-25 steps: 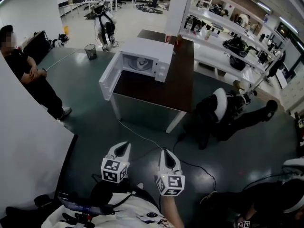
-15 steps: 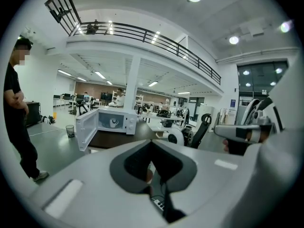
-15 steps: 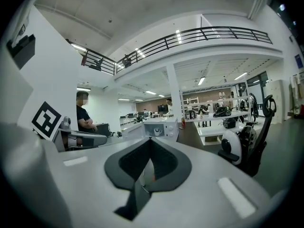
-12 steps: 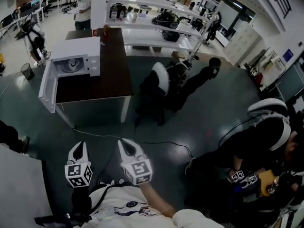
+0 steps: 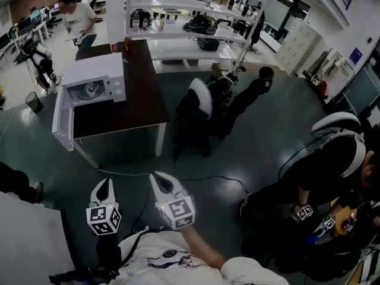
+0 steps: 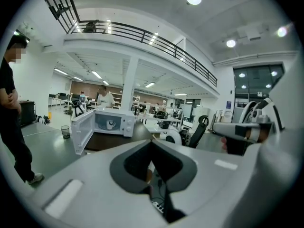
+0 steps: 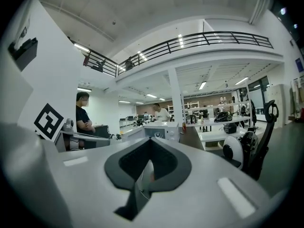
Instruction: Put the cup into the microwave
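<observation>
The white microwave [image 5: 89, 88] stands on a dark brown table [image 5: 124, 108] at the upper left, its door [image 5: 59, 120] swung open toward me. A white cup [image 6: 110, 124] sits inside its cavity, seen in the left gripper view. My left gripper [image 5: 105, 181] and right gripper [image 5: 155, 176] are low in the head view, close to my body and far from the table. Both are shut with nothing between the jaws. The left gripper [image 6: 151, 142] points toward the microwave [image 6: 108, 123]. From the right gripper [image 7: 152, 139] the microwave [image 7: 164, 131] shows small and far off.
A black-and-white office chair [image 5: 205, 103] stands right of the table. White shelving [image 5: 178, 16] runs behind it. A person [image 6: 9, 108] stands at the left, another [image 5: 77, 19] at the back, and a seated person [image 5: 332, 159] is at the right. A cable [image 5: 196, 178] lies on the floor.
The head view has swung to the right, so the microwave and table now sit further left in the picture. Both grippers stay low, shut and side by side.
</observation>
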Demonstrator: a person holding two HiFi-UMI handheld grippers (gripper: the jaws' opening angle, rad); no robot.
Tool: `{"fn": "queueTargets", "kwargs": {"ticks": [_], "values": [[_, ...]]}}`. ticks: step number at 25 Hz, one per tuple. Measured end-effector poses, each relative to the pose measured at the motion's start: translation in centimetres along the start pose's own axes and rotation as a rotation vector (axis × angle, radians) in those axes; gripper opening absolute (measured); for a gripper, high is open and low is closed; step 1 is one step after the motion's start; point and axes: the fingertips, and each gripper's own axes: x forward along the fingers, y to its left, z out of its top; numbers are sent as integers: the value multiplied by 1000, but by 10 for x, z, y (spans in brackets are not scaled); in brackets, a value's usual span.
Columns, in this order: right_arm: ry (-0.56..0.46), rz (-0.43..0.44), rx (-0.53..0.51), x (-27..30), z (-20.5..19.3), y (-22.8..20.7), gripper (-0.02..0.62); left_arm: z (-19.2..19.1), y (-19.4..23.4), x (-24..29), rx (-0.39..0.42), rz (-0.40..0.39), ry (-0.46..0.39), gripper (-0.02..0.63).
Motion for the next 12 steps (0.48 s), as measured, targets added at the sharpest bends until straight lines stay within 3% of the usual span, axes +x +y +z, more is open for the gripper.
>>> {"fn": "queueTargets", "kwargs": {"ticks": [12], "values": [[-13, -19, -20, 16, 10, 3, -2, 14, 15, 12, 6, -9, -17, -2]]}}
